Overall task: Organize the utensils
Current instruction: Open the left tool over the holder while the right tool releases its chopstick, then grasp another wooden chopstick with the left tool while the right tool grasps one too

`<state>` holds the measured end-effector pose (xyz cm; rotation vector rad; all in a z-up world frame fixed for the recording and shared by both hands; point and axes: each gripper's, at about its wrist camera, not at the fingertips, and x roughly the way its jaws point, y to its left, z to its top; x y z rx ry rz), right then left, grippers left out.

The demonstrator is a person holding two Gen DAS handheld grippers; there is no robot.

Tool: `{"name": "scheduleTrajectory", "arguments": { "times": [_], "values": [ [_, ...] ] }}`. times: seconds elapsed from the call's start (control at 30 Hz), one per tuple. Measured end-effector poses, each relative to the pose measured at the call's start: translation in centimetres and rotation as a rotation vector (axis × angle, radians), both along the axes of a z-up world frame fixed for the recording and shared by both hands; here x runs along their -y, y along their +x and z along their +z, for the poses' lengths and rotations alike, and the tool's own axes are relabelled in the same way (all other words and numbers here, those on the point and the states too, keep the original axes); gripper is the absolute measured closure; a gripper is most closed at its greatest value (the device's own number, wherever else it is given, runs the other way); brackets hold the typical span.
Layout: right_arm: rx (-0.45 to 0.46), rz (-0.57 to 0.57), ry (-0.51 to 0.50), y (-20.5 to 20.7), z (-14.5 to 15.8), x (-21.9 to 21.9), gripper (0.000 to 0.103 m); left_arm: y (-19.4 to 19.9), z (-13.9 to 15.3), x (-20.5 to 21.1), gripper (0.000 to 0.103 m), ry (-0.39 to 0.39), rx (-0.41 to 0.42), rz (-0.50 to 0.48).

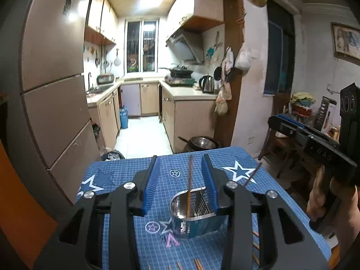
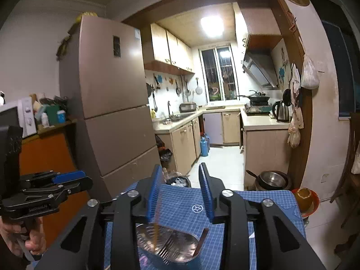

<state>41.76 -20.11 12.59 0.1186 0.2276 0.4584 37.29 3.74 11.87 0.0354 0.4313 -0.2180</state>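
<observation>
Two grippers, left point(image 1: 180, 168) and right point(image 2: 181, 189), jaws apart, gripping nothing. One steel holder point(image 1: 193, 211) on blue tabletop point(image 1: 247, 157), half hidden by left jaws. One chopstick point(image 1: 189, 186) standing in holder, another point(image 1: 253, 174) loose on tabletop. More chopstick ends cut off at frame bottom, count unclear.

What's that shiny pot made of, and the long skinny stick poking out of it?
The utensil holder looks like polished stainless steel: it mirrors the blue mat and lights. The chopstick standing in it looks like brown wood or bamboo, matte with no shine, though lacquered plastic can't be ruled out.
</observation>
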Motion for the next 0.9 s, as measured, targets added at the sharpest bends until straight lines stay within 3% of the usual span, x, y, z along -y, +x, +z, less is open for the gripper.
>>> {"name": "scheduleTrajectory", "arguments": {
  "times": [0.1, 0.2, 0.33, 0.43, 0.5, 0.63, 0.7, 0.9],
  "values": [
    [0.029, 0.022, -0.015, -5.1, -0.5, 0.6, 0.058, -4.6, -0.4, -0.6, 0.057, 0.033, 0.033, 0.002],
    [0.040, 0.058, -0.038, -10.5, -2.2, 1.2, 0.057, -10.0, -2.7, -1.6, 0.054, 0.088, 0.045, 0.017],
    [0.010, 0.093, -0.034, -16.9, -6.5, 1.8, 0.055, -15.7, -8.2, -3.7, 0.053, 0.120, -0.026, 0.032],
    [-0.058, 0.112, -0.039, -21.1, -11.5, 1.0, 0.056, -17.9, -12.6, -5.4, 0.053, 0.128, -0.106, 0.061],
    [-0.139, 0.131, -0.042, -23.3, -15.7, -0.3, 0.058, -19.1, -16.5, -6.9, 0.053, 0.093, -0.190, 0.077],
    [-0.306, 0.172, -0.065, -25.4, -22.8, -3.7, 0.065, -20.6, -21.5, -8.0, 0.053, 0.069, -0.292, 0.083],
    [-0.362, 0.188, -0.103, -26.0, -25.3, -5.6, 0.068, -21.2, -22.5, -8.0, 0.053, 0.078, -0.304, 0.078],
    [-0.410, 0.193, -0.177, -26.6, -27.2, -8.7, 0.073, -22.3, -23.9, -8.1, 0.053, 0.068, -0.315, 0.050]
  ]
}}
